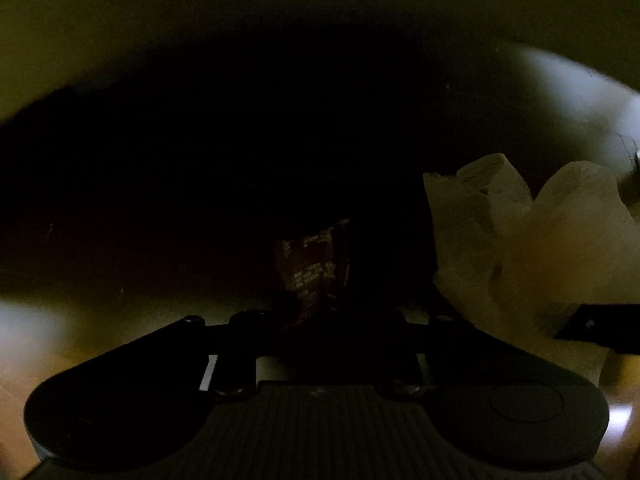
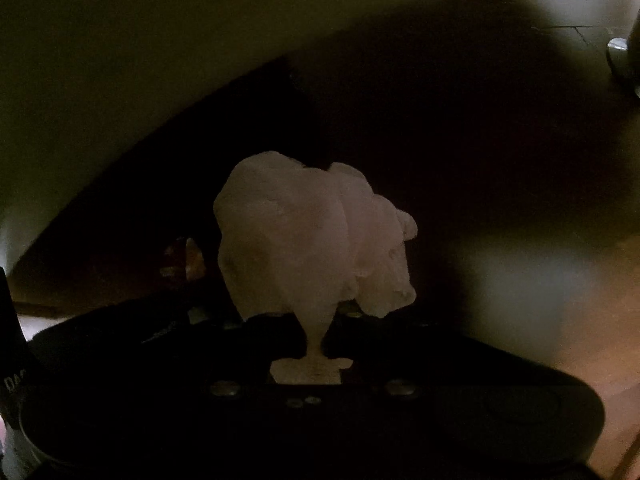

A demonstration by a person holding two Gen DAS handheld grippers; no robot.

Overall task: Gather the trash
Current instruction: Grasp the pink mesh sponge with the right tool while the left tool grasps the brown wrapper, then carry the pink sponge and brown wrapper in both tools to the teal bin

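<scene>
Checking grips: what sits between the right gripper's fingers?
A crumpled white tissue, pinched by the right gripper; the right wrist view shows it.

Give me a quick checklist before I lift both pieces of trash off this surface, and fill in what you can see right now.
1. Right gripper shut on the tissue: ok, a tissue neck is pinched between its jaws.
2. Left gripper shut on the wrapper: ok, its lower end sits between the closed jaws.
3. Tissue clear of the left gripper: cannot tell, it bulges close beside it.
4. Other trash left nearby: cannot tell, too dark.
5. Bin in view: not ok, none visible.
</scene>
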